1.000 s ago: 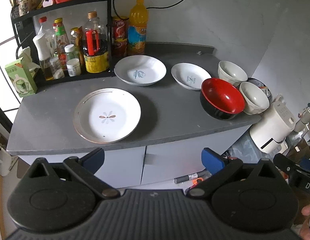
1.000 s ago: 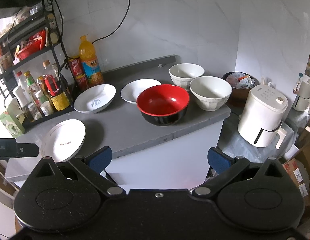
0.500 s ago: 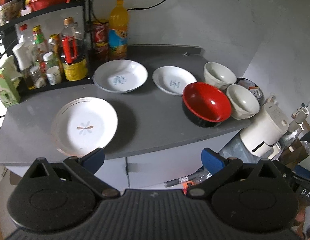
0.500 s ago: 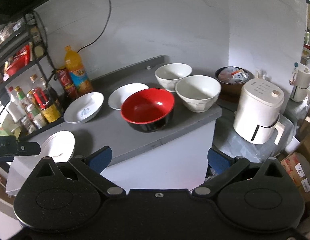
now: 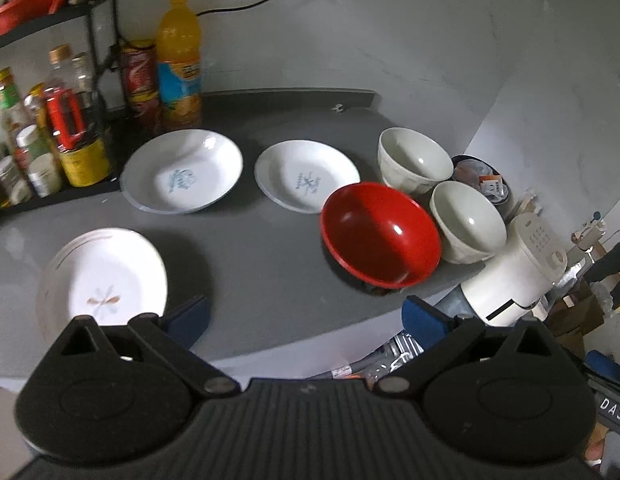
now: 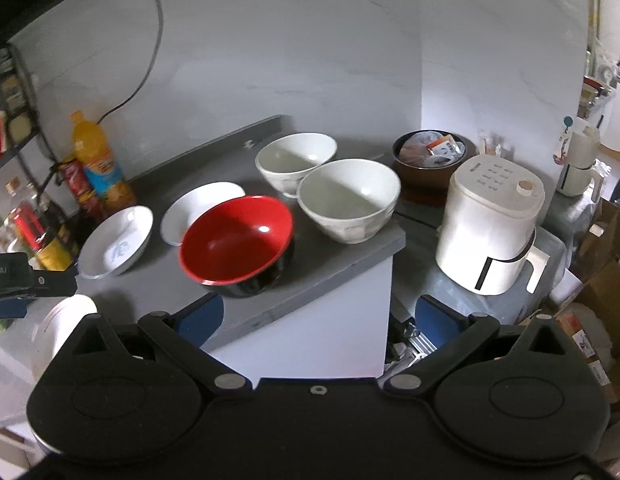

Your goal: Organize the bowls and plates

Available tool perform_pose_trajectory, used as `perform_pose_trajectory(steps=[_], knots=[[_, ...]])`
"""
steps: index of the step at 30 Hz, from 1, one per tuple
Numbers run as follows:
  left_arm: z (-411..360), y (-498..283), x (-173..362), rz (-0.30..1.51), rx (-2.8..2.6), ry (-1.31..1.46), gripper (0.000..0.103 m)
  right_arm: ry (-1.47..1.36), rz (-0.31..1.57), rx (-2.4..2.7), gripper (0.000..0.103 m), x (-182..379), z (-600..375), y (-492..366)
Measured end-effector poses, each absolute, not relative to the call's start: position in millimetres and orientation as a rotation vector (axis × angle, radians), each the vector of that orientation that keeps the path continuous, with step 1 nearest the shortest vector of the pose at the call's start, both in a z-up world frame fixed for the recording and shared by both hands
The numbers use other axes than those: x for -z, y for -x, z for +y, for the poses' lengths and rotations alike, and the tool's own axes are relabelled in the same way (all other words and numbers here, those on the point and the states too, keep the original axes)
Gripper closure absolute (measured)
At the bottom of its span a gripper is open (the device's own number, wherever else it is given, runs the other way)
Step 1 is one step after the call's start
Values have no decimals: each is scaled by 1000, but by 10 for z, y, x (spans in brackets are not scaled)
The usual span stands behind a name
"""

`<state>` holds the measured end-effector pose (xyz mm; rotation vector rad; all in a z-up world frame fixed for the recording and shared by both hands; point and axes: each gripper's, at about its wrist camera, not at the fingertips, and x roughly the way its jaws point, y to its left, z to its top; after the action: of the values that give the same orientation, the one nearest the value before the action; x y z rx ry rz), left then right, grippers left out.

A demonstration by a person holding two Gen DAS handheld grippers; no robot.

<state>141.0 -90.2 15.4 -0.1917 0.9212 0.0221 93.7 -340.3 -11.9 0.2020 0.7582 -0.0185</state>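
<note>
Grey counter [image 5: 250, 256]: red bowl [image 5: 380, 234] near its front edge (both grippers [image 5: 306, 316] [image 6: 316, 314] spread, empty).

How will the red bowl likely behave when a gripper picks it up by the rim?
The red bowl looks glossy, so the fingers may slip. Its lacquer-like finish suggests plastic: probably light and not brittle. Its base looks narrower than its rim, so a rim push may tip it.

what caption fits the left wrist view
Open left gripper facing a grey counter with three plates and three bowls.

Bare grey countertop [image 5: 250, 248] between gold-rimmed plate [image 5: 106, 280] and red bowl [image 5: 380, 234]; white bowls [image 5: 466, 220] crowding the right edge.
</note>
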Motion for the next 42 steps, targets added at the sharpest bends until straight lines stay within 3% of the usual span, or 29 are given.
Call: perform_pose_trajectory(steps=[25,34,42], knots=[[-1533,-3246,133,945,125,69,1,-305,795,148,1,448,-3803,-2170],[-1921,-3821,431,1004,210,45,7,-365,872,183,26,738,-4011,-2534],[-2220,-4146,712,1053,298,36,28,-406,904,208,43,953,-4118,-2801]])
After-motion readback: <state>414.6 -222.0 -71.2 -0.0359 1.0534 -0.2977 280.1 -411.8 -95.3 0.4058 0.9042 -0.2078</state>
